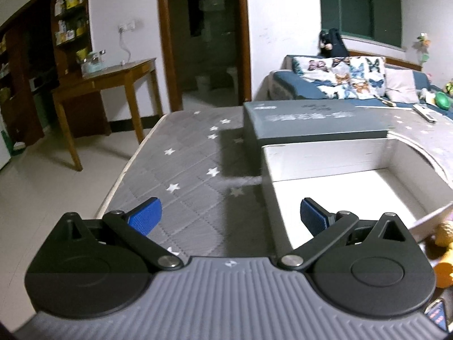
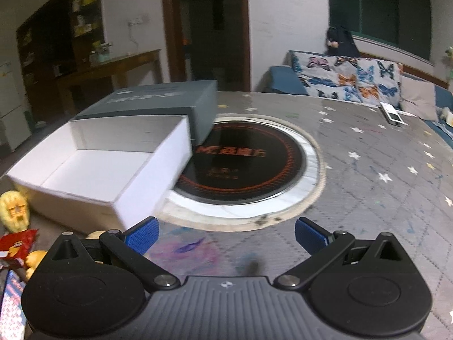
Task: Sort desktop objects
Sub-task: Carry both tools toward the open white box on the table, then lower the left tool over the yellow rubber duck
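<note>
Nothing sorted yet — our box (image 2: 93, 170) sits empty.
Both grippers (image 1: 230, 215) (image 2: 226, 233) hold fingers wide; toys (image 2: 15, 211) wait beside it.

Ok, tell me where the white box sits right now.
In the right wrist view the white box sits left, open and empty, overlapping the round cooktop, with the grey lid just behind.
</note>
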